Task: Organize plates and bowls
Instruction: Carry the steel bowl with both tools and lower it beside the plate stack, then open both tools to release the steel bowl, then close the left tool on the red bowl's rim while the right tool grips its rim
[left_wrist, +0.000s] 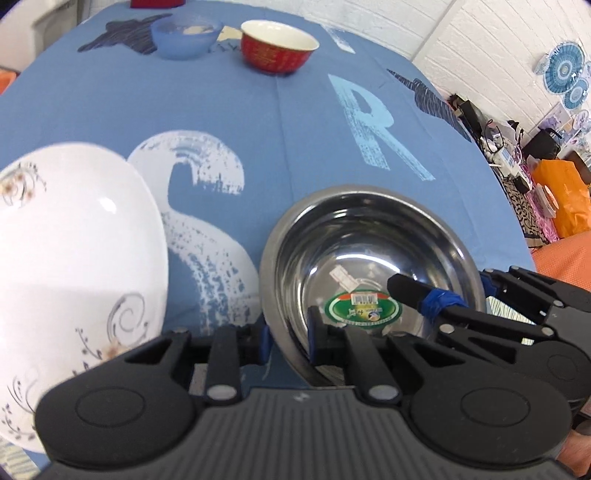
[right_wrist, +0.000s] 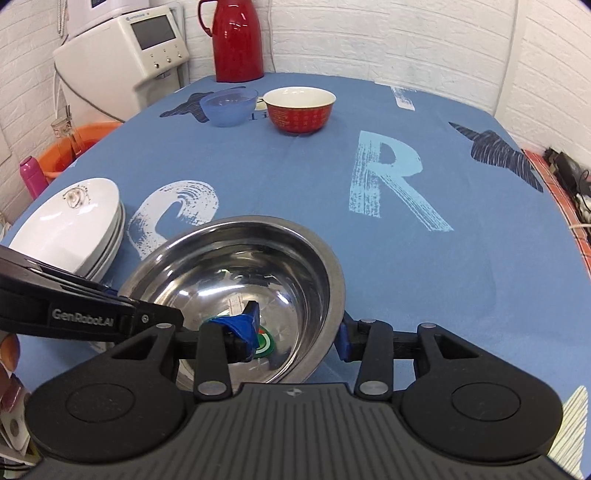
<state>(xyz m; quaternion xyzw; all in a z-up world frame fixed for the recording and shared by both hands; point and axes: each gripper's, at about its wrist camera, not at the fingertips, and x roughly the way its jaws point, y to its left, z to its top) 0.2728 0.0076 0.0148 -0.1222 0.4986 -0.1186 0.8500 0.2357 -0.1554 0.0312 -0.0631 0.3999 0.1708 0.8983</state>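
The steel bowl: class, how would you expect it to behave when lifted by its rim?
The steel bowl looks thin-walled, so probably light and stiff. Its polished rim may slip between fingers, so gripping with both the left tool and right tool likely steadies it. Its rounded sides suggest rocking when set down.

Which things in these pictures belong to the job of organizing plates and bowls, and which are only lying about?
Belong:
steel bowl, straddled by both grippers
stack of white plates
red bowl
blue bowl

Lying about:
red flask
white machine
orange basin
pink bottle
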